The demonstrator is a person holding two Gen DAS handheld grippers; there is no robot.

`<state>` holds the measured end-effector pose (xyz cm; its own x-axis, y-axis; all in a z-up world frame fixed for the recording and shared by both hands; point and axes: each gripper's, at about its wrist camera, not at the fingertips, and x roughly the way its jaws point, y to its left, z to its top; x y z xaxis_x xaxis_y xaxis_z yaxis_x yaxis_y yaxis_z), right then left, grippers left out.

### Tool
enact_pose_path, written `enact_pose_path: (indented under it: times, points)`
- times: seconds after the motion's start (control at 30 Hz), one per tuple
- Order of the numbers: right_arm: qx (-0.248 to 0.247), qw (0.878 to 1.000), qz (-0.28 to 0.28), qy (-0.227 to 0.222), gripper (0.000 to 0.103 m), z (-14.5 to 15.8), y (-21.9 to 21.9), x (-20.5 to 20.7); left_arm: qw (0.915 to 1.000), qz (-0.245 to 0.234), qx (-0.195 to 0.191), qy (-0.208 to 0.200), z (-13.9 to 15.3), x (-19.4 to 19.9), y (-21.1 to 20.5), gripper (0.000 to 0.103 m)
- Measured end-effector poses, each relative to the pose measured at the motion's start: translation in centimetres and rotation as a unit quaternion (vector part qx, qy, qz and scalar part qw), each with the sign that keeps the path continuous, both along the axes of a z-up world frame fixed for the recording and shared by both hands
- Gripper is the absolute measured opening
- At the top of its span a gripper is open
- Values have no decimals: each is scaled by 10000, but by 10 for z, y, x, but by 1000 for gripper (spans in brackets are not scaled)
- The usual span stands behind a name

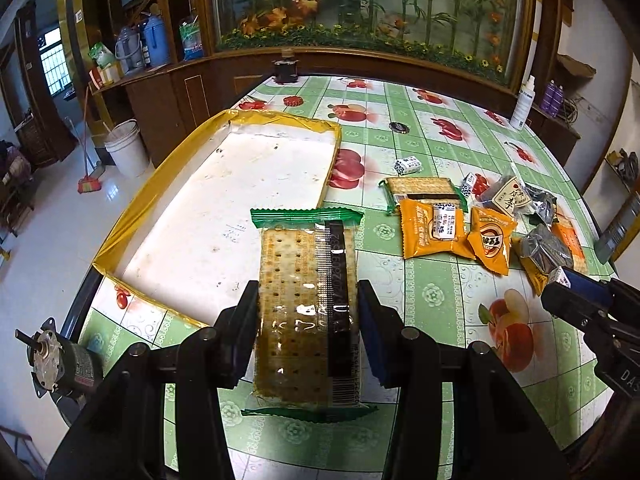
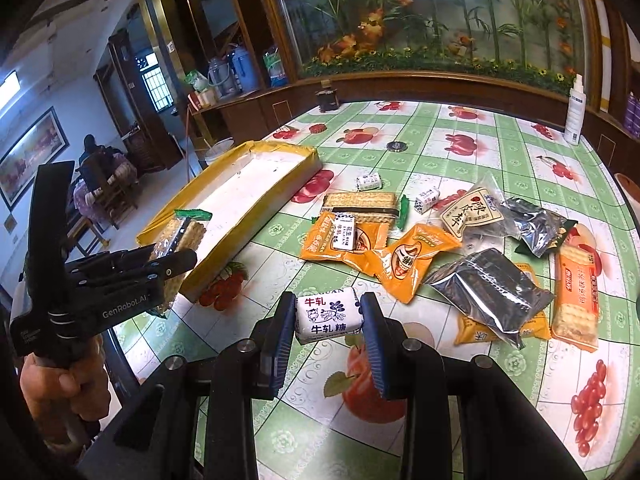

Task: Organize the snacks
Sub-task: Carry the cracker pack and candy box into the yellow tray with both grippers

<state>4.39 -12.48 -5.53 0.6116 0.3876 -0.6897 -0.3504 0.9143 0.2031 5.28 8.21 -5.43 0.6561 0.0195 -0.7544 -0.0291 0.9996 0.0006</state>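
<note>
The sorting looks barely begun. The shallow tray with the yellow rim, lying along the left edge of the table, shows only its bare white floor in both views; no snack lies in it. Nearly everything else sits in a loose heap toward the right edge of the table: a second cracker pack, two orange pouches side by side, a clear bag with a beige label, dark foil bags partly overlapping more orange packets, a long orange cracker pack at the far right, and two small white candies lying apart from the heap, toward the middle of the table. By my reckoning all of these are left to move.

Two snacks are in the air. The left hand-held gripper has its jaws partly closed, the pads pressing on both long sides of a green-edged cracker pack; the pack hangs above the near edge of the table, its far end over the near right corner of the tray. The right hand-held gripper is set narrow, clamping a small white nougat candy by its two ends above the near middle of the table, well short of the tray. Both pieces seem bound for the tray, though neither is over its open floor.
</note>
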Motion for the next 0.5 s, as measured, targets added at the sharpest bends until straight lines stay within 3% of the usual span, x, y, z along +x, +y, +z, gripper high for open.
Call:
enact_pose_path:
  times: [0.5]
  points:
    - [-52, 9995, 292, 81, 34, -5, 29, 16, 10000, 87, -16, -27, 1, 3, 10, 45]
